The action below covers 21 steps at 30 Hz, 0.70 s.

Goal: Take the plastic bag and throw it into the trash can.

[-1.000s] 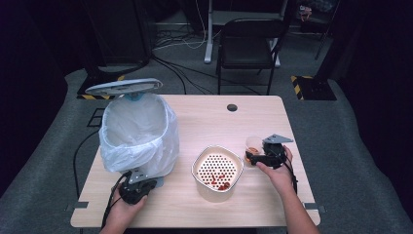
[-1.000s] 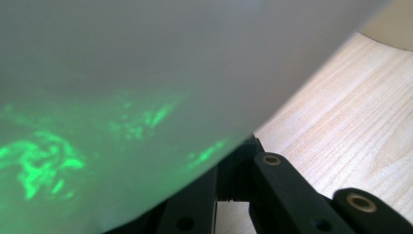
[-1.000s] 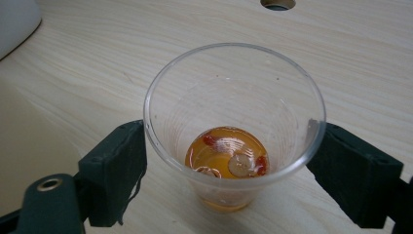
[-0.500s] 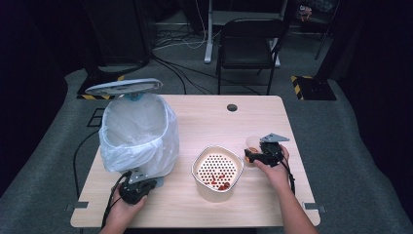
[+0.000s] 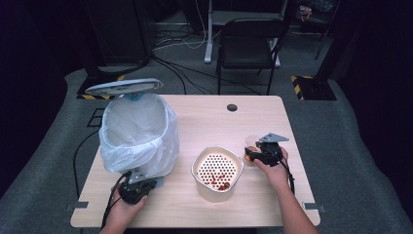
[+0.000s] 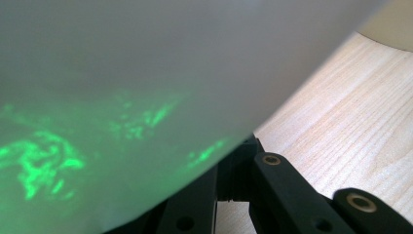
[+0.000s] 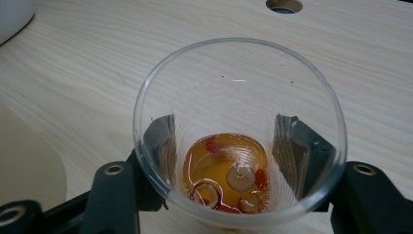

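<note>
A clear plastic cup stands upright on the table to the right of the strainer, with orange liquid and red bits in its bottom. My right gripper has just been closing around it, and both pads now lie against its sides. In the high view this gripper points left at the cup. My left gripper rests at the foot of the bagged bin. The white bag film covers the tips of its jaws, which run close together.
A white perforated strainer bowl with red bits in it sits mid-table near the front. The bin's grey lid stands raised behind the bag. The wooden table has a cable hole, and a chair stands beyond it.
The right gripper's jaws have drawn in around the cup, and the hand has barely shifted. The left hand and the bin have stayed still.
</note>
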{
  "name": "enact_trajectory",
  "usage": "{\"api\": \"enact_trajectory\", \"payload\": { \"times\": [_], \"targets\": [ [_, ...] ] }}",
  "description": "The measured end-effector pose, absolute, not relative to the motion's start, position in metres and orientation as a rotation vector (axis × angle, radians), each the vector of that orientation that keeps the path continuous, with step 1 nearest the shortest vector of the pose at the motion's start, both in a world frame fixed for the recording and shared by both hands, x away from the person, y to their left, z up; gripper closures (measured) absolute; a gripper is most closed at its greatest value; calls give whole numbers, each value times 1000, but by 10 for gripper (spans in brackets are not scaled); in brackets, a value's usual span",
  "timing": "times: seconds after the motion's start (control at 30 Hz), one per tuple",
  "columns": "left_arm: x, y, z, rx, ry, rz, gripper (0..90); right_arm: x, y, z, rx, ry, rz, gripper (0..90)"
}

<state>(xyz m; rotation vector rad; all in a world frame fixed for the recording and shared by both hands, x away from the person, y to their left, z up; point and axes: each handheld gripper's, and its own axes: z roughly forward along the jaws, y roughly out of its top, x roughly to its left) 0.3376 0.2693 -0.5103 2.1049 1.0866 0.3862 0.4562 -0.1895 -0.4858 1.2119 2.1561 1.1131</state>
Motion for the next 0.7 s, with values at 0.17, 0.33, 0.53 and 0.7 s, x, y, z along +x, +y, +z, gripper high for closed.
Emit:
{"api": "enact_trajectory", "payload": {
  "times": [0.17,0.33,0.53,0.7],
  "targets": [
    [338,269,-510,2104,1087,386,900,455,-189,-485,1192,2170,1108,470],
    [338,269,-510,2104,1087,386,900,454,-188,-481,1170,2198,1091,498],
    [338,269,-510,2105,1087,386,900,452,-189,-470,1129,2204,1109,516],
    [338,269,-510,2105,1087,386,900,450,-188,-460,1075,2229,1118,529]
  ]
}}
